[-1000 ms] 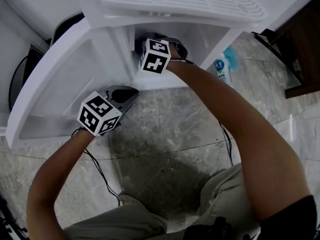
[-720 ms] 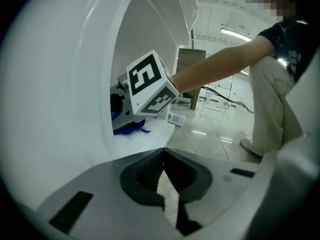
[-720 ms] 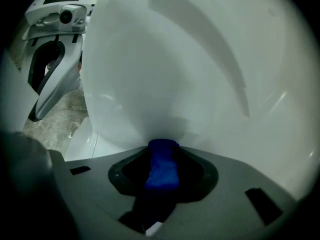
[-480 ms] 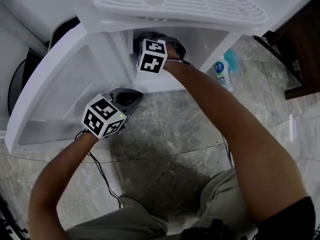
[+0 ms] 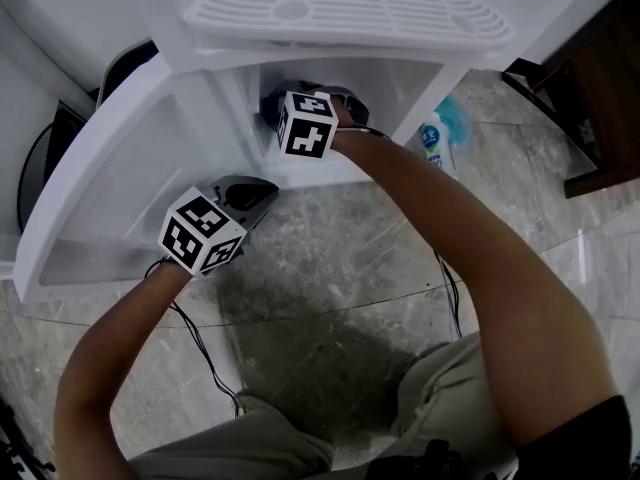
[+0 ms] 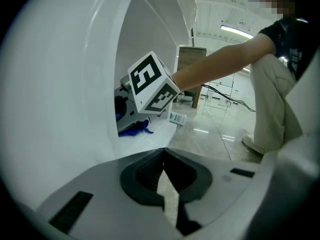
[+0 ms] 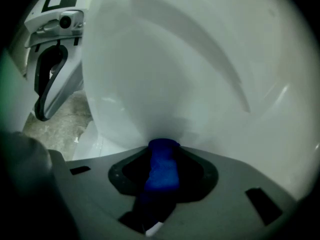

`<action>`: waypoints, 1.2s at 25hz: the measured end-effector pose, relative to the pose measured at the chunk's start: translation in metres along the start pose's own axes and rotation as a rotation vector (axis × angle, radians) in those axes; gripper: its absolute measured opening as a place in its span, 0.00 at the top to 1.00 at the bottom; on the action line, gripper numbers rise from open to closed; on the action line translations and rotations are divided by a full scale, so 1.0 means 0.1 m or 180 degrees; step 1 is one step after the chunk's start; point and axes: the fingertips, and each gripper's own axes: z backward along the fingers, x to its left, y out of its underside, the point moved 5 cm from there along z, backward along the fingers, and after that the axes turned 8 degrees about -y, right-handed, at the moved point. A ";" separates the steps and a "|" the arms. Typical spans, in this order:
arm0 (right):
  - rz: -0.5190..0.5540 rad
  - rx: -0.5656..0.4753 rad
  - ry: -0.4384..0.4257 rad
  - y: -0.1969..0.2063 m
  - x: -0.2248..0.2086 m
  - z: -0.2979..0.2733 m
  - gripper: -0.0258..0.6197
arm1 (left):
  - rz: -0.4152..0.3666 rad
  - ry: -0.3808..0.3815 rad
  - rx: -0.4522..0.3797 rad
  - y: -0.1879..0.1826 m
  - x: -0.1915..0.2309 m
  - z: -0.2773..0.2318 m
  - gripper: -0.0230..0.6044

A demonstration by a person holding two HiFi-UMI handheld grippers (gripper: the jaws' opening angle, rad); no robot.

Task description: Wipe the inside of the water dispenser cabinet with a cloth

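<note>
Holding the blue cloth (image 7: pixel 161 170) — seemingly touching the cabinet (image 7: pixel 190 74) wall at twelve o'clock — we have the right gripper (image 7: pixel 162 151) clamped on it, the left gripper (image 6: pixel 161 169) shut and empty, and the wad could slip free if we drag hard.

right tool (image 7: pixel 164 148) + cloth (image 7: pixel 162 171): in cabinet (image 5: pixel 400 73) | left tool (image 5: pixel 265 193): beside door (image 5: pixel 110 168) | bottle (image 5: pixel 433 143): floor, right of cabinet

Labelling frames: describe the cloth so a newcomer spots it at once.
Find the white water dispenser with its door swung open. Inside that cabinet, the right gripper is shut on a cloth, the only deep-blue thing amid all the white.
</note>
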 end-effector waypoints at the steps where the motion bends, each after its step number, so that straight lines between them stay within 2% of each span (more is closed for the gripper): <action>1: 0.0042 0.0001 -0.0075 -0.01 0.06 0.03 0.81 | -0.0026 0.0007 -0.0010 -0.04 -0.02 -0.01 0.95; 4: 0.0207 0.0013 -0.0231 -0.04 0.20 0.12 0.81 | -0.0104 0.0015 -0.0034 -0.15 -0.08 -0.02 0.95; 8: 0.0314 -0.0042 -0.0283 -0.09 0.32 0.29 0.81 | -0.0197 0.0006 -0.0035 -0.25 -0.13 0.00 0.95; 13: 0.0306 -0.0163 -0.0209 -0.13 0.35 0.58 0.81 | -0.0326 -0.0062 -0.0003 -0.33 -0.15 0.02 0.95; 16: 0.0162 -0.0322 -0.0087 -0.12 0.32 0.79 0.81 | -0.0385 -0.0113 0.0015 -0.37 -0.14 0.03 0.95; 19: -0.0181 -0.0714 0.0287 -0.18 0.14 1.06 0.81 | -0.0413 -0.0107 0.0002 -0.41 -0.18 0.04 0.95; 23: -0.0849 -0.1595 0.0887 -0.41 -0.24 1.50 0.81 | -0.0467 -0.0088 -0.0011 -0.41 -0.25 0.07 0.95; 25: -0.1075 -0.1992 0.1141 -0.51 -0.35 1.69 0.81 | -0.0465 -0.0073 -0.0015 -0.38 -0.26 0.09 0.95; 30: -0.1381 -0.2658 0.1470 -0.80 -0.44 1.89 0.81 | -0.0402 -0.0100 -0.0033 -0.32 -0.20 0.15 0.95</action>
